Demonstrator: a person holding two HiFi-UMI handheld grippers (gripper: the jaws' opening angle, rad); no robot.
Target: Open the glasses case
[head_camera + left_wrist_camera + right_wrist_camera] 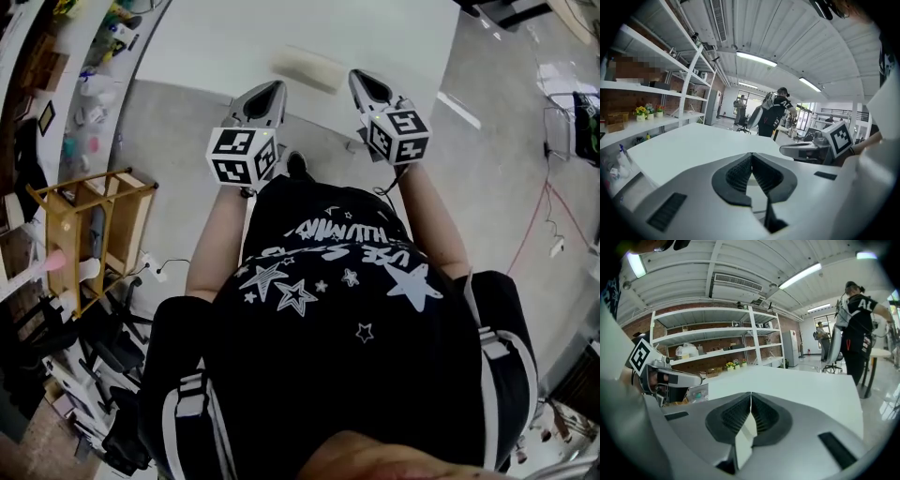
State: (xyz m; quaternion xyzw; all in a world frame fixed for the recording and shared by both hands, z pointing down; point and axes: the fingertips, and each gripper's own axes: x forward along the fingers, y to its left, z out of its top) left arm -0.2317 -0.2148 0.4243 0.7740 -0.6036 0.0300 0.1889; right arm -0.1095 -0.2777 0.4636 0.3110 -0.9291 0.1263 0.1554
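Black shirt [347, 309] with white stars fills the lower half of the head view, and both bare forearms reach up from it toward the top of the frame. Each hand carries a tool with a marker cube. The left tool [267, 92] sits just left of centre and the right tool [367, 84] just right of it, both near the edge of the white surface [234, 47].

In the left gripper view the left tool [751, 157] has its ribbed jaws pressed together at the tip with nothing between them. The right tool [751, 397], seen in its own view, is likewise fully closed and empty.

A pale oblong thing, probably the glasses case [309, 68] though it is blurred, lies on the surface at the top centre of the head view. It is between the two tool tips and slightly above them, touching neither.

At the left edge a wooden rack [89, 225] stands on the floor.
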